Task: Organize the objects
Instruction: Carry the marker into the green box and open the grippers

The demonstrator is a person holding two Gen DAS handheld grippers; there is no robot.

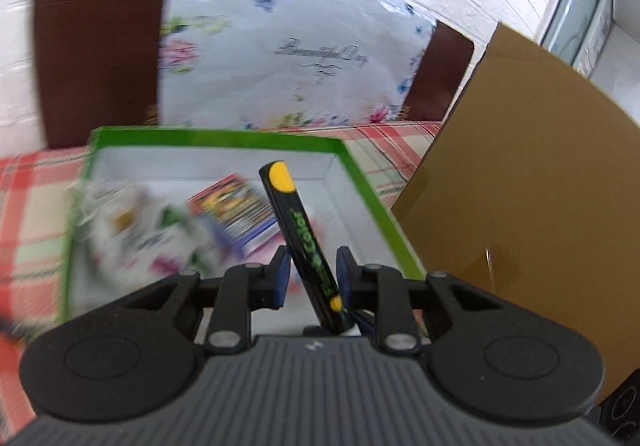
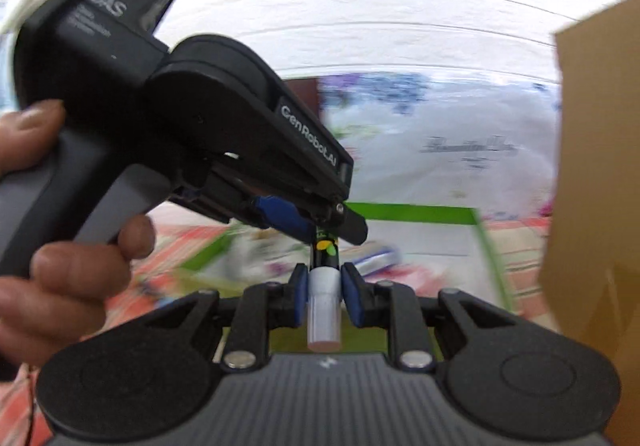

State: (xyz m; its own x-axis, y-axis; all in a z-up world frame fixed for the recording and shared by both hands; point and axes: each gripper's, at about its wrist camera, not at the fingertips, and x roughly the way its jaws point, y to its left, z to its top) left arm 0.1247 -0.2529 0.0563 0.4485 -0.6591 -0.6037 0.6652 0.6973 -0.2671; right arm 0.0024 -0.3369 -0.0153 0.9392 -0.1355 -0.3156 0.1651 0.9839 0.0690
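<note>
Two grippers, right gripper [image 2: 324, 294] gripping marker's white cap [image 2: 323, 306], hidden from left view.

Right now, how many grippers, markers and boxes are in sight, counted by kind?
Grippers: 2, the left gripper and the right gripper
marker: 1
green box: 1
Total: 4

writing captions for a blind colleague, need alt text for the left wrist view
The left gripper holds a black marker with a yellow end, tilted, above a green-edged white box holding blurred colourful packets. The box sits on a red plaid tablecloth, beside a brown cardboard sheet.
</note>
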